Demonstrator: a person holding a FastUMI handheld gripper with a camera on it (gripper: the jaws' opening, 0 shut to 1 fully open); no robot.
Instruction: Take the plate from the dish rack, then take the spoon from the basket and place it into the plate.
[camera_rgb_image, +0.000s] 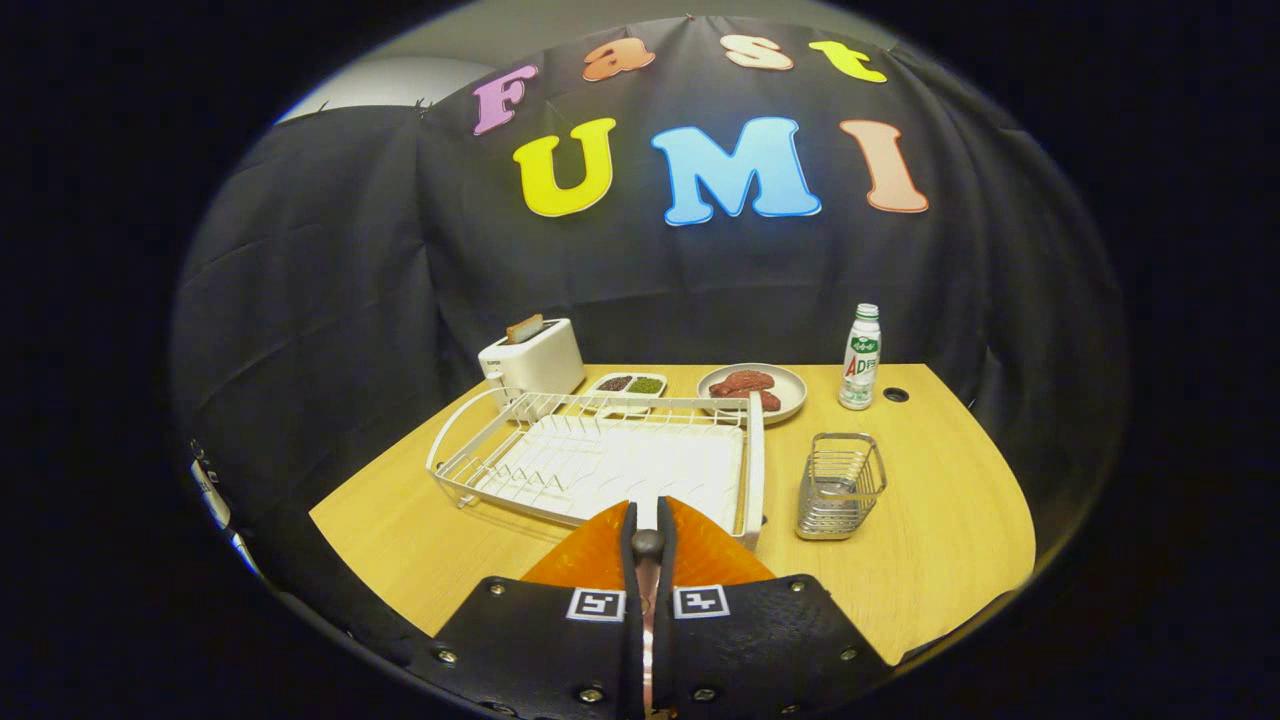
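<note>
The gripper has its two fingers nearly together, clamped on the handle of a spoon whose rounded end shows as a dark knob at their tips. Directly under and just ahead of them lies the orange plate, resting on the wooden table in front of the dish rack. So the plate is out of the rack and the spoon hangs over it, not yet set down.

The main risk, as I judge it, is in the release: the grip is narrow and on a thin handle, so the spoon may tilt or slip, land on the plate's rim, and slide onto the table. Dropping from too high could make it bounce out or nudge the plate toward the near table edge.

To the right stands the metal basket, well apart. Farther off are a toaster, a small tray, a dish of food and a bottle, all out of the way.
</note>
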